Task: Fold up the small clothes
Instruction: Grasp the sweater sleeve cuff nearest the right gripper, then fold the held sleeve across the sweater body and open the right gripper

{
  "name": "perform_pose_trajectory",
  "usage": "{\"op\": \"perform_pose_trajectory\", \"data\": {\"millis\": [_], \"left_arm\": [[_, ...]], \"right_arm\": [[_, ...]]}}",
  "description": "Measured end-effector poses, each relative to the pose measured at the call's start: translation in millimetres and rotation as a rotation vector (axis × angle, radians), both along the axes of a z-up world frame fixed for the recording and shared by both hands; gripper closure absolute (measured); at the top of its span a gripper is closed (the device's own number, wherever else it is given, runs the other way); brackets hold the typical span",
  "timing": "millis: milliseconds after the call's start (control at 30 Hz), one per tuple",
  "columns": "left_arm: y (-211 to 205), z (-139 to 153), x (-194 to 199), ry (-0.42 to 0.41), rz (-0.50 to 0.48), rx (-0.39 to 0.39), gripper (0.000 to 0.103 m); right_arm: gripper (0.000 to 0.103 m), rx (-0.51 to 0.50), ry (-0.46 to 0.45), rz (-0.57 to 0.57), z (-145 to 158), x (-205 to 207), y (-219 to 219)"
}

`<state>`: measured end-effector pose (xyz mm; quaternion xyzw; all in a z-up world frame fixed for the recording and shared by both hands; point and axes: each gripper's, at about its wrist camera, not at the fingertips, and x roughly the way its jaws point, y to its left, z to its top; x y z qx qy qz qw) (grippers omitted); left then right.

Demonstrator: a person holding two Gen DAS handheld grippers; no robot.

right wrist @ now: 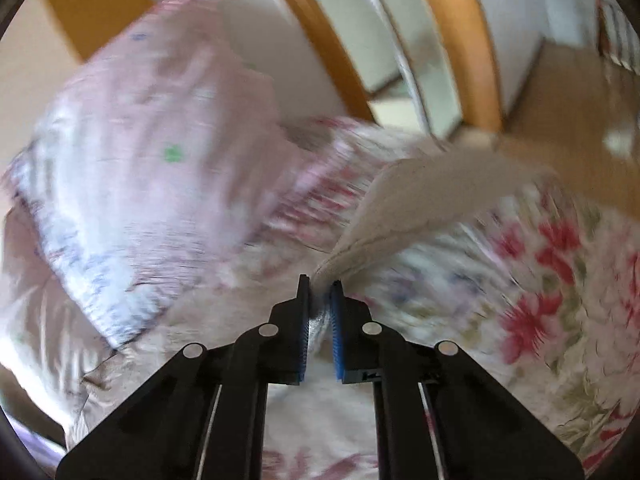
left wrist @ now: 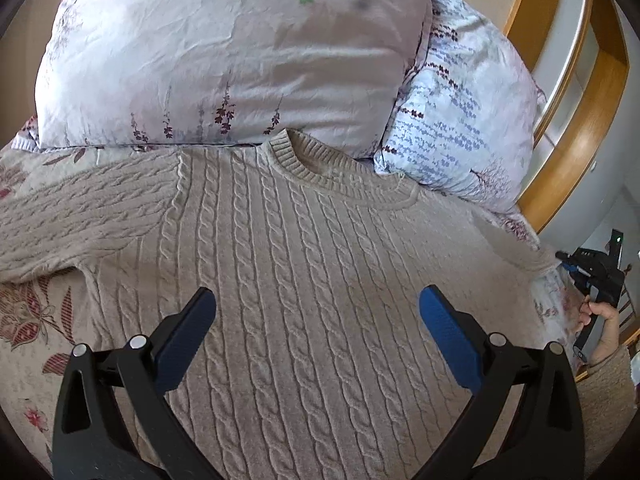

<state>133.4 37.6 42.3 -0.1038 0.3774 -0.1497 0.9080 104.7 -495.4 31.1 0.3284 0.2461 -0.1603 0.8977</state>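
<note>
A beige cable-knit sweater [left wrist: 304,264] lies flat on the bed, front up, collar toward the pillows. My left gripper [left wrist: 318,300] is open and hovers above its chest, touching nothing. My right gripper [right wrist: 320,286] is shut on a fold of the sweater's sleeve [right wrist: 432,196], which trails away over the floral bedspread; this view is blurred by motion. The right gripper also shows at the right edge of the left wrist view [left wrist: 596,276], held by a hand beside the bed.
Two floral pillows [left wrist: 224,52] [left wrist: 460,120] lean at the head of the bed behind the collar. A wooden bed frame [left wrist: 576,128] curves along the right. The floral bedspread [right wrist: 540,280] surrounds the sweater.
</note>
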Motion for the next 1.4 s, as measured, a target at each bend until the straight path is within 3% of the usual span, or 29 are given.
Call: {"op": "perform_pose_trajectory", "data": {"millis": [133,300,433,500,633,667,733,767,800,967,1100,1233,1333,1400], "left_arm": [[4,0,0,-0.006,0.007,-0.015,0.002],[7,1,-1,-0.008,0.014,-0.028,0.002],[9,1,-4,-0.01,0.017,-0.023,0.002],[10,1,-5,-0.009,0.016,-0.024,0.002],[11,2,-9,-0.009,0.018,-0.019,0.002],[11,2,-9,-0.009,0.017,-0.018,0.002],[11,3,-11,-0.013,0.014,-0.014,0.002],[11,3,-11,-0.016,0.012,-0.01,0.002],[11,4,-11,-0.018,0.011,-0.009,0.002],[11,6,-11,-0.016,-0.003,-0.034,0.002],[10,8,-11,-0.016,-0.012,-0.048,0.002],[11,11,-12,-0.016,-0.012,-0.057,0.002],[13,14,-11,-0.018,-0.007,-0.061,0.002],[16,15,-10,-0.016,-0.004,-0.069,0.002]], "right_arm": [[0.093,-0.09,-0.083,0.133,35,9,48],[0.093,-0.129,-0.113,0.364,46,26,126],[0.093,-0.133,-0.042,0.54,22,40,187],[0.093,-0.143,0.038,0.619,-3,50,219],[0.092,-0.16,0.127,0.665,-31,59,247],[0.09,-0.149,0.142,0.669,-33,59,247],[0.076,-0.098,0.15,0.682,-34,53,240],[0.057,-0.07,0.144,0.688,-32,48,236],[0.04,-0.039,0.137,0.682,-30,42,230],[0.036,0.178,0.021,0.505,-16,4,151],[0.042,0.387,0.047,0.256,-33,2,77],[0.046,0.512,0.076,0.162,-56,11,48],[0.054,0.534,0.059,0.131,-61,15,41],[0.06,0.474,0.062,0.084,-57,21,39]]}}
